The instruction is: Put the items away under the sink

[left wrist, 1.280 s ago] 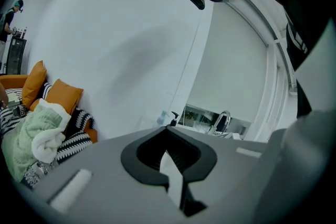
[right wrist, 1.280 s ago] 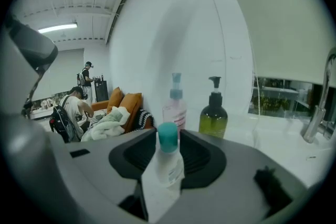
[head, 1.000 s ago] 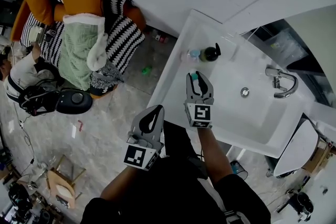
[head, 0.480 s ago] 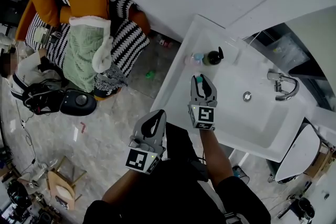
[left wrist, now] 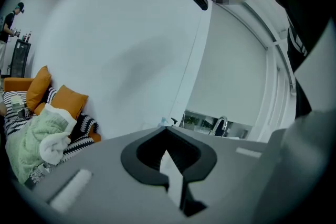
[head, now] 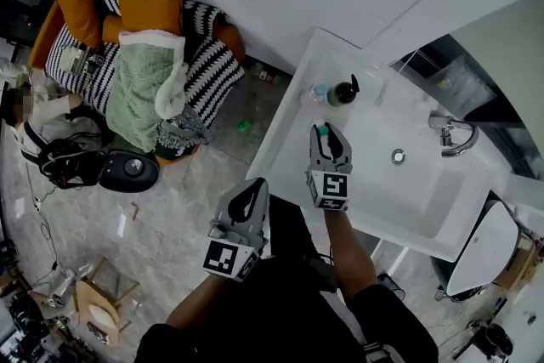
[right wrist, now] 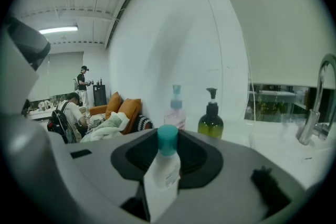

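Note:
My right gripper [head: 324,130] hovers over the left part of the white sink [head: 374,191], shut on a small white bottle with a teal cap [head: 320,132]. In the right gripper view this bottle [right wrist: 164,165] stands upright between the jaws. Beyond it, at the sink's back left corner, stand a clear pink pump bottle [right wrist: 175,112] and a dark green pump bottle [right wrist: 211,121]; the head view shows the pink bottle [head: 316,93] and the green bottle [head: 343,91] side by side. My left gripper [head: 254,183] is shut on nothing, held over the floor in front of the sink.
A chrome tap [head: 450,136] and a drain [head: 397,155] lie to the right in the basin. Left of the sink is a marble floor [head: 170,208], with a sofa of orange cushions and a green blanket [head: 149,89] further left. A person sits by the sofa.
The head view has shifted slightly. Both grippers keep the same pose, and the right one still has the bottle.

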Tool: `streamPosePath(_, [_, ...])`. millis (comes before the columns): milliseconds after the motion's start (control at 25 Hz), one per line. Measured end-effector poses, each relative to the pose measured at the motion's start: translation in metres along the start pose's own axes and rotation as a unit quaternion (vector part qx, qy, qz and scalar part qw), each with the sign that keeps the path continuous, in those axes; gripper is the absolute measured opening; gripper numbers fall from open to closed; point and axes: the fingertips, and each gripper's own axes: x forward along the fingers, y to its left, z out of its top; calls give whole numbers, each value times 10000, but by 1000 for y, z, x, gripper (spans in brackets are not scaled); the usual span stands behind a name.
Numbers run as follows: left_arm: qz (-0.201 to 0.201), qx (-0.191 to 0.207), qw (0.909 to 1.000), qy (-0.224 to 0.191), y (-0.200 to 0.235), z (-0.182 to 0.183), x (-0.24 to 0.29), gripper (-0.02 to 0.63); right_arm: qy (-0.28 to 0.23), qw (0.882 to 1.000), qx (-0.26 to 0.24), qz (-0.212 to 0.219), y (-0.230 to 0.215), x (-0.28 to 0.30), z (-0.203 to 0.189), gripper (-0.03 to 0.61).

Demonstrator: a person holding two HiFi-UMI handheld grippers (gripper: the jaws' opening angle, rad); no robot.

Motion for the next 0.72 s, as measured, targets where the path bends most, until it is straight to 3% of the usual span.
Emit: streamPosePath(720, [-500, 230, 9974, -462, -33, 33, -62, 6, -187, 9989, 80, -426, 18, -95, 29, 121])
